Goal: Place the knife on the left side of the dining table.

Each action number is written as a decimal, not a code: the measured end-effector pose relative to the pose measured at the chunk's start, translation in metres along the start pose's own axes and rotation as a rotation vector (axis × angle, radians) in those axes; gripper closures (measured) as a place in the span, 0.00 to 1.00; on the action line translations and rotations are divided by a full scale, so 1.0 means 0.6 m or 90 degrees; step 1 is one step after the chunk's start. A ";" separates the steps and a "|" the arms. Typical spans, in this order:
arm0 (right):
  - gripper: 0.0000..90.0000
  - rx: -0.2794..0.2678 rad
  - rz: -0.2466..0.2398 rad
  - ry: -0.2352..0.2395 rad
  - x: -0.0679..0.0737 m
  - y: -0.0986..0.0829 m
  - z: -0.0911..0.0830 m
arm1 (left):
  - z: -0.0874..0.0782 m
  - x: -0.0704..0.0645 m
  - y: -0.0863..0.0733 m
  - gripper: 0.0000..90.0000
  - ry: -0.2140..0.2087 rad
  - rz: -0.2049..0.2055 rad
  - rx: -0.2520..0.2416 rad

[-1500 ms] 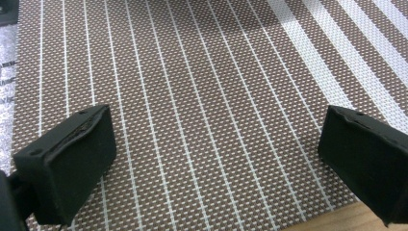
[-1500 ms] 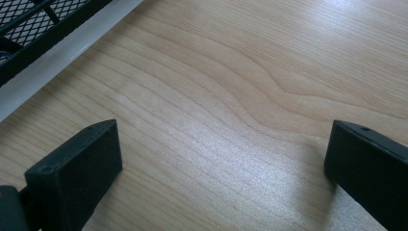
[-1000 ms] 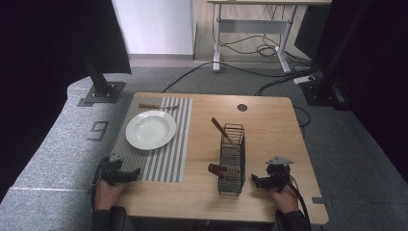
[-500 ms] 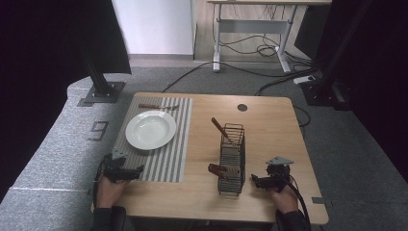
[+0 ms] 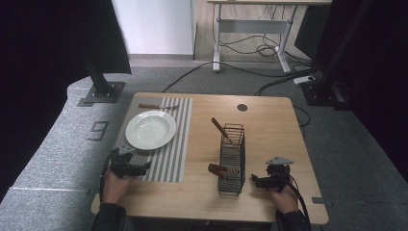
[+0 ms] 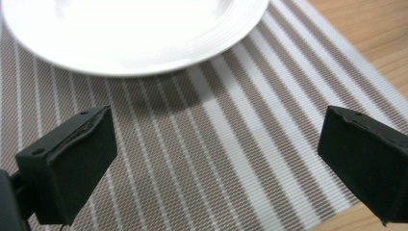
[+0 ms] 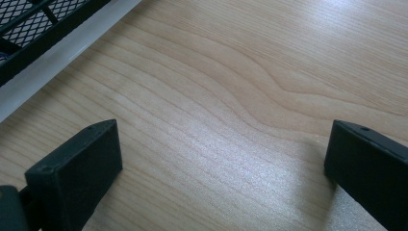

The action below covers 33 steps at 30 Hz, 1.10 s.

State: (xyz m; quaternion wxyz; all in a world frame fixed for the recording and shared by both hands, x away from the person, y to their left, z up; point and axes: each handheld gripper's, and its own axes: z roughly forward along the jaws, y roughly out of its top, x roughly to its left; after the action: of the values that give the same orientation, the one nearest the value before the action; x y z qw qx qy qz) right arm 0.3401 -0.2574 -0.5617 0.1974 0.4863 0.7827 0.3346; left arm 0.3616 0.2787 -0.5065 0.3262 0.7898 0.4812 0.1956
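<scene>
You are resting both grippers at the near table (image 5: 269,126) edge; no grasp is under way yet. Left gripper (image 5: 144,167) is sitting on the striped mat (image 5: 179,144), jaws spread wide apart and holding nothing, pointing at the near rim of the plate (image 5: 150,129). Right gripper (image 5: 254,180) is lying on bare wood just right of the wire basket (image 5: 232,159), jaws likewise apart and empty.

Judged step: start position, before the first reach. The next move is probably calling for the right gripper to turn toward the basket and close on a protruding handle.

Basket is holding brown-handled utensils (image 5: 222,130). The plate is empty. A knife (image 5: 156,106) is lying on the mat beyond the plate.
</scene>
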 end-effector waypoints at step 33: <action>0.00 0.000 0.000 0.000 0.000 0.000 0.000 | -0.008 -0.100 0.143 0.01 -0.058 0.063 -0.046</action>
State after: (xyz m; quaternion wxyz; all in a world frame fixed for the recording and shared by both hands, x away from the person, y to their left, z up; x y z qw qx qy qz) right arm 0.3401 -0.2575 -0.5617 0.1974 0.4862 0.7828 0.3345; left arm 0.3854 0.1994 -0.4421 0.3659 0.8084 0.4187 0.1930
